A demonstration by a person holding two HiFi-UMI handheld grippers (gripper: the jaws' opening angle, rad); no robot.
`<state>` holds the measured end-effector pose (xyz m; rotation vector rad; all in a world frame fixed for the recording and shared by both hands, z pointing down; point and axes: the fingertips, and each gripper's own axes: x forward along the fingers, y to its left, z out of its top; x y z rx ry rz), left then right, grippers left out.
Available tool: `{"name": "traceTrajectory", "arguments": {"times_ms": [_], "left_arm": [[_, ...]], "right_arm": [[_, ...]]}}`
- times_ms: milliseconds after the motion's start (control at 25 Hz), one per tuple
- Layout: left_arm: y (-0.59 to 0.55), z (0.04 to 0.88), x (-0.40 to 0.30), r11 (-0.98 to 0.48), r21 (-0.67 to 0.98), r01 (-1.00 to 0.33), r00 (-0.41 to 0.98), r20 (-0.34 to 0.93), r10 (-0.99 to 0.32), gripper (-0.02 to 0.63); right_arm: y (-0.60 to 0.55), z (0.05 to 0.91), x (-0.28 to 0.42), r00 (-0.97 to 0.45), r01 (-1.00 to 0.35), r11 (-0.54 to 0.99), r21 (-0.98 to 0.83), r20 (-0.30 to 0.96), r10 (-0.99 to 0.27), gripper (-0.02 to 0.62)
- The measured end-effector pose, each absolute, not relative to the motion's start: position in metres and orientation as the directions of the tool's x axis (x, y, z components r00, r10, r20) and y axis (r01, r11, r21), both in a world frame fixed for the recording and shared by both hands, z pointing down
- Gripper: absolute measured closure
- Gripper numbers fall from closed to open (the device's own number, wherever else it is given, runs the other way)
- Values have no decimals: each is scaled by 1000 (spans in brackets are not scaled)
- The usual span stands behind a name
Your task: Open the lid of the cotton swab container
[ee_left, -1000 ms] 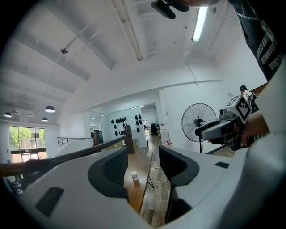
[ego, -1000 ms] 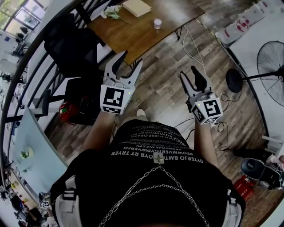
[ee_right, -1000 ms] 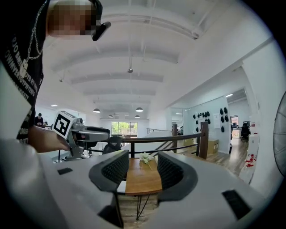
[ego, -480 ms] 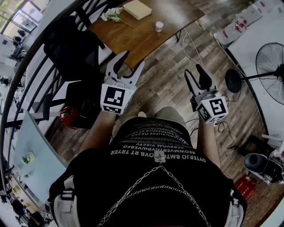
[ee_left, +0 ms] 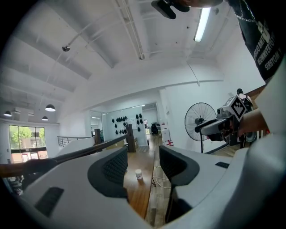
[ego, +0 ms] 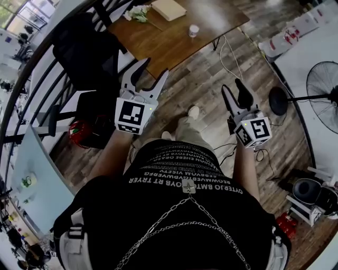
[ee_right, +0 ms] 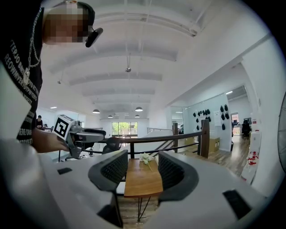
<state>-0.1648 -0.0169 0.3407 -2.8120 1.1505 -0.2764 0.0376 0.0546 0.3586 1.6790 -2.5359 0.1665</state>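
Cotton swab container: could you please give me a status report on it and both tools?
Left tool open, empty. Right tool open, empty. Cotton swab container upright on wooden table ahead, untouched. Only wood floor between.

a wooden table (ego: 163, 39) stands at the far side on a plank floor (ego: 206, 89). near its right edge a small white container (ego: 194, 30) stands upright, apart from the rest. a flat tan box (ego: 168, 8) lies at the far edge, with white flowers (ego: 138, 12) just left of it. on the floor a pale cable (ego: 228, 60) trails by the table's right end, a fan (ego: 322, 84) stands on a round base at the right, and a black chair (ego: 79, 52) sits left of the table
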Motion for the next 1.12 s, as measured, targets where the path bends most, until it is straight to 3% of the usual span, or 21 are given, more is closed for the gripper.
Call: {"name": "traceTrajectory", "arguments": {"times_ms": [1120], "left_arm": [[-137,388,-84,-680,-116,-724,640,256,-725,380]], "right_arm": [[-87,388,90,-538,-842,533,-86,198,-819,393]]}}
